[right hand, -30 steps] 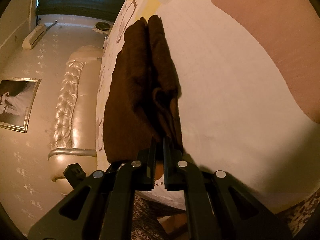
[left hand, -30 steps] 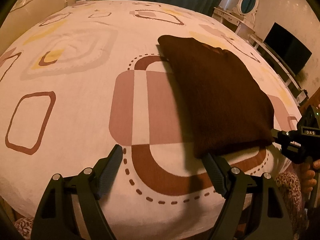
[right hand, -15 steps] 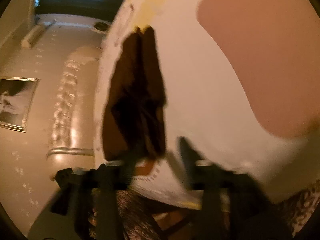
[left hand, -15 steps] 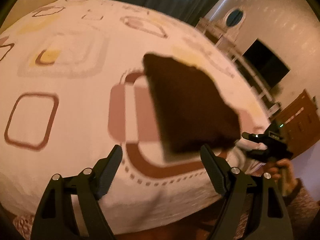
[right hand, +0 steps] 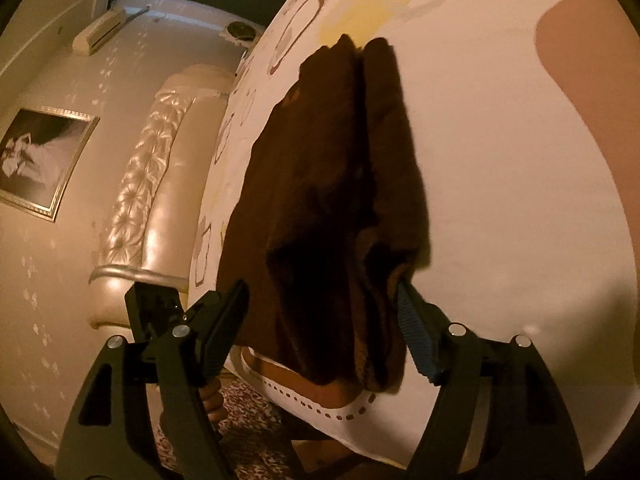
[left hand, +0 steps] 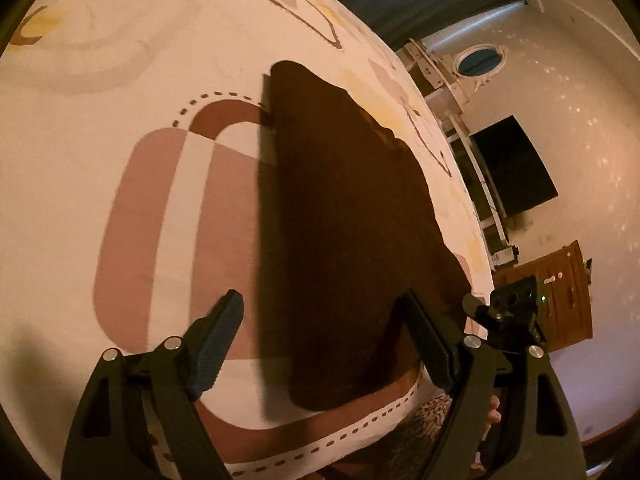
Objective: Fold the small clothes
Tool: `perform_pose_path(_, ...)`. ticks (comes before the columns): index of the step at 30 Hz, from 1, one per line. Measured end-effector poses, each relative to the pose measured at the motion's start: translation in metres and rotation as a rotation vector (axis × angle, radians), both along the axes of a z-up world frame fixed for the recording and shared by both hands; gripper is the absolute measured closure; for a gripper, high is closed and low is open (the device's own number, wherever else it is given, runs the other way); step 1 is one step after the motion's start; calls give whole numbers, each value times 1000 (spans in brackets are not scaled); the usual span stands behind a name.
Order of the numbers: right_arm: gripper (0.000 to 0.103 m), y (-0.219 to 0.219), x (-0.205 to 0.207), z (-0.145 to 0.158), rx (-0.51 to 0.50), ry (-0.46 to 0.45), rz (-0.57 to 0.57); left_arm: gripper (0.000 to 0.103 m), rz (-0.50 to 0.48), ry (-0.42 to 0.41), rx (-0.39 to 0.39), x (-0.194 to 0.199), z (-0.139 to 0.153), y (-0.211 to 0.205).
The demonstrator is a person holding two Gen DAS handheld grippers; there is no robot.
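Lying folded, fuzzy brown cloth (left hand: 352, 240) on smooth patterned bedsheet (left hand: 100, 160).

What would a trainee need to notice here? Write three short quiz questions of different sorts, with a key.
1. True or false: the brown cloth lies folded on the bed sheet.
2. Which touches the cloth: A) the left gripper, B) the right gripper, C) neither pinches it?
3. Fill in: on the far wall hangs a dark ____.

Key: 1 true. 2 C; the left gripper is open, the right one's jaws are opening around the cloth's near edge. 3 screen.
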State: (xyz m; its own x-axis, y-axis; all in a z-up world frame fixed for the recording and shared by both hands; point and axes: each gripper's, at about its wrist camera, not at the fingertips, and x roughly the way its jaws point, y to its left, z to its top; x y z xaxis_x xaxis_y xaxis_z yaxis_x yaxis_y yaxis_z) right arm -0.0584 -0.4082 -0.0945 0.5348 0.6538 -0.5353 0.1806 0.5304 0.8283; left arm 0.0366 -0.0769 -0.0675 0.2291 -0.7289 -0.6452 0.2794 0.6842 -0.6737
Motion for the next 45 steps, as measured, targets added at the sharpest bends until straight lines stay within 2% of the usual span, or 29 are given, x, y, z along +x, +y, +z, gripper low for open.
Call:
perform_pose_path(1,48,2,-1,0,-7,1,8,25,-5,-11,12,-2,1,-2)
perform_pose_path(2,55,4,-1,-1,-15,9,23,36,-6,-22,22,-3,1,-2)
perform_pose_path(3,71,5,-1,-4,-24,20,33,43,-18,-29,39,-6,0,-5)
perform_pose_path(4,79,5,-3,-8,-32,27,44,55,-29,-25,43,-8,-2,-7)
perform_pose_path(5,82,3,-6,-11,-34,24,45,63,-40,-17,37,-10,-4,-9)
perform_pose_path(7,86,1,-10,-16,-20,12,35,65,-35,-34,58,-12,-6,-10)
perform_pose_path(12,88,1,-14,-19,-22,-16,29,67,-41,-68,89,-13,-10,-12)
perform_pose_path(18,88,1,-14,-20,-14,-23,29,67,-51,-64,68,-10,-12,-9)
perform_pose_path(21,86,1,-15,-18,17,-18,33,64,-69,-66,38,-10,-10,-5)
perform_pose_path(23,80,-6,-18,-17,53,-12,34,53,-87,-65,4,-10,-9,1)
perform_pose_path(24,75,-13,-19,-17,68,-13,40,49,-93,-70,-13,-10,-6,6)
perform_pose_path(26,63,-21,-23,-10,72,-28,45,35,-79,-95,-15,-8,0,16)
perform_pose_path(28,47,-29,-23,-3,60,-47,34,33,-74,-101,-21,1,3,20)
perform_pose_path(32,37,-42,-6,2,45,-59,-1,33,-62,-48,-39,28,-2,20)
perform_pose_path(37,32,-38,25,-5,87,-60,20,28,-80,-45,-48,46,-2,0)
perform_pose_path(40,32,-31,39,-6,74,-64,41,28,-88,-62,-24,49,-3,-14)
perform_pose_path(41,35,-27,42,-5,55,-65,58,31,-97,-77,-5,47,-2,-19)
perform_pose_path(43,71,-19,45,-5,-28,-47,93,43,-117,-100,34,42,-2,-25)
perform_pose_path(45,78,-20,43,-12,-34,-34,95,52,-132,-118,63,39,-3,-30)
